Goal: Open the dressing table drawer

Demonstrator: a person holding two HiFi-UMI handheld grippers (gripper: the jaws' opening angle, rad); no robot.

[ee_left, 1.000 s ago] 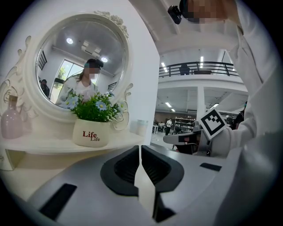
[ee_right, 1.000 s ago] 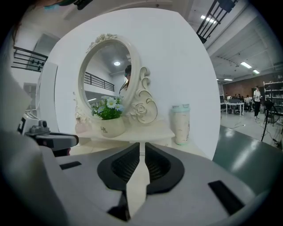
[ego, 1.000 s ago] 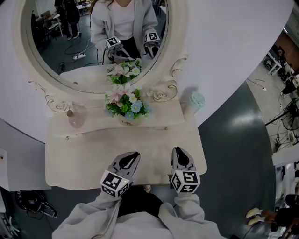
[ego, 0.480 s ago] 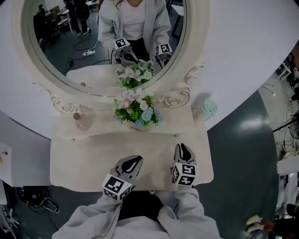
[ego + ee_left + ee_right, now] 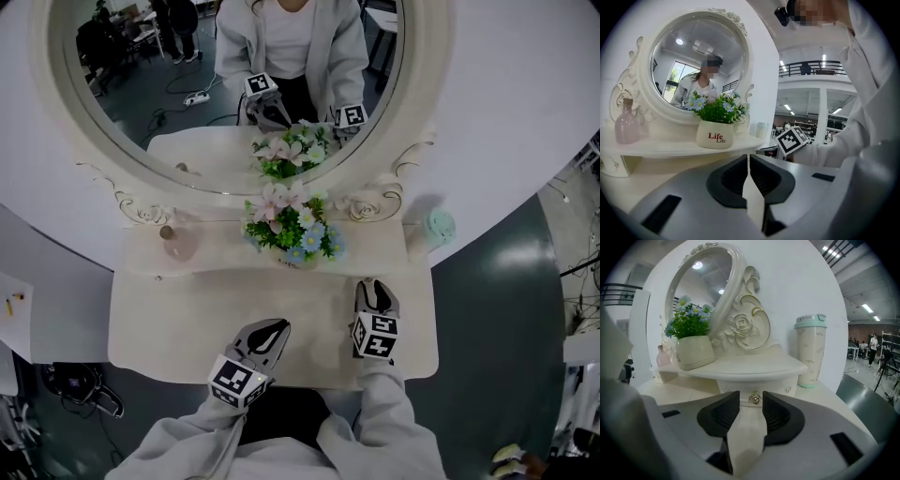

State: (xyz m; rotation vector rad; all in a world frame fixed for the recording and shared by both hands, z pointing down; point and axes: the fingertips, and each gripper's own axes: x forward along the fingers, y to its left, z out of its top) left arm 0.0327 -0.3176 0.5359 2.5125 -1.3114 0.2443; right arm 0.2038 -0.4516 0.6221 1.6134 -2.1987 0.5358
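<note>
The white dressing table (image 5: 178, 323) has a raised shelf (image 5: 740, 365) with a small drawer (image 5: 740, 388) under its right end. The drawer's small gold knob (image 5: 755, 399) sits right at the tips of my right gripper (image 5: 751, 396), in the gap between them. Those jaws have just been opening and the pads do not press on the knob. In the head view the right gripper (image 5: 375, 287) reaches to the shelf's front edge. My left gripper (image 5: 273, 327) hovers over the tabletop nearer the front, shut with nothing in it (image 5: 749, 157).
A potted bunch of flowers (image 5: 292, 230) stands mid-shelf below the oval mirror (image 5: 187, 94). A pink bottle (image 5: 178, 241) is at the shelf's left and a mint-lidded cup (image 5: 438, 225) at its right end, close beside the drawer. The person's body is at the table's front edge.
My right gripper has moved forward and down to the shelf front, and its jaws have parted. The left gripper has barely shifted.
</note>
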